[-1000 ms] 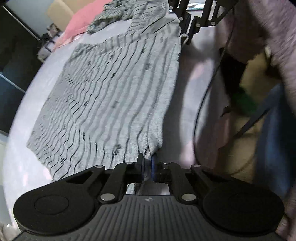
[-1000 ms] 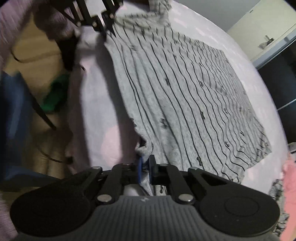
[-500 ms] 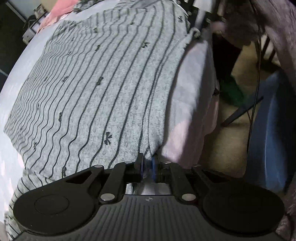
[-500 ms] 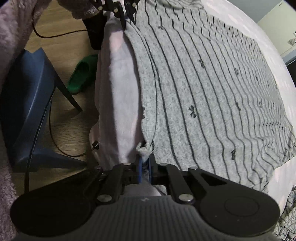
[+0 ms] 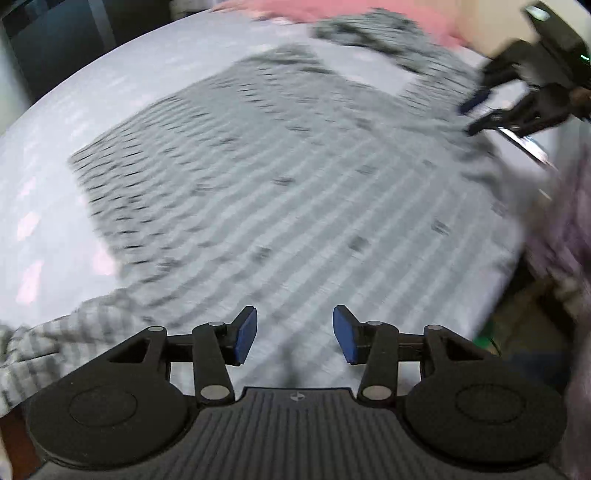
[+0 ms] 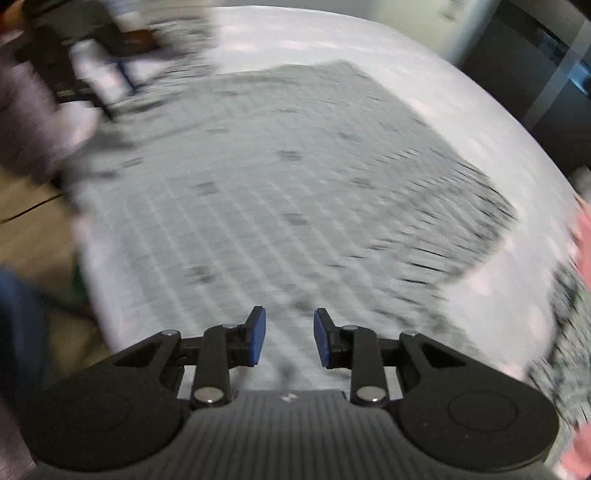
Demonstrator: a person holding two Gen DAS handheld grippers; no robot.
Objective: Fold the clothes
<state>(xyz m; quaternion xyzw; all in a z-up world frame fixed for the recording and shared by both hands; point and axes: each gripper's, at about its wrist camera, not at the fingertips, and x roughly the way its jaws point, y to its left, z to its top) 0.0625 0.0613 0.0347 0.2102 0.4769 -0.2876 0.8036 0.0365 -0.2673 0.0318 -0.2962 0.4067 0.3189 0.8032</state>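
Striped garment (image 5: 295, 192) lies flat on bed (image 5: 44, 155) — L gripper (image 5: 294, 334) & R gripper (image 6: 289, 338) jaws just opened, nothing between them.

Probably a home bedroom: clothes (image 5: 295, 184) spread on a bed (image 5: 55, 155).

You have a bed (image 5: 55, 155) in front of you, covered with a pale sheet dotted with faint pink patches. Directly on it lies a grey striped garment (image 5: 295, 192), spread flat across most of the sheet and reaching the bed's near edge. Beyond it, at the far side of the bed, a second grey patterned piece of clothing (image 5: 369, 33) lies crumpled, with a pink cloth (image 5: 332, 11) just behind it; motion blur hides any finer detail.
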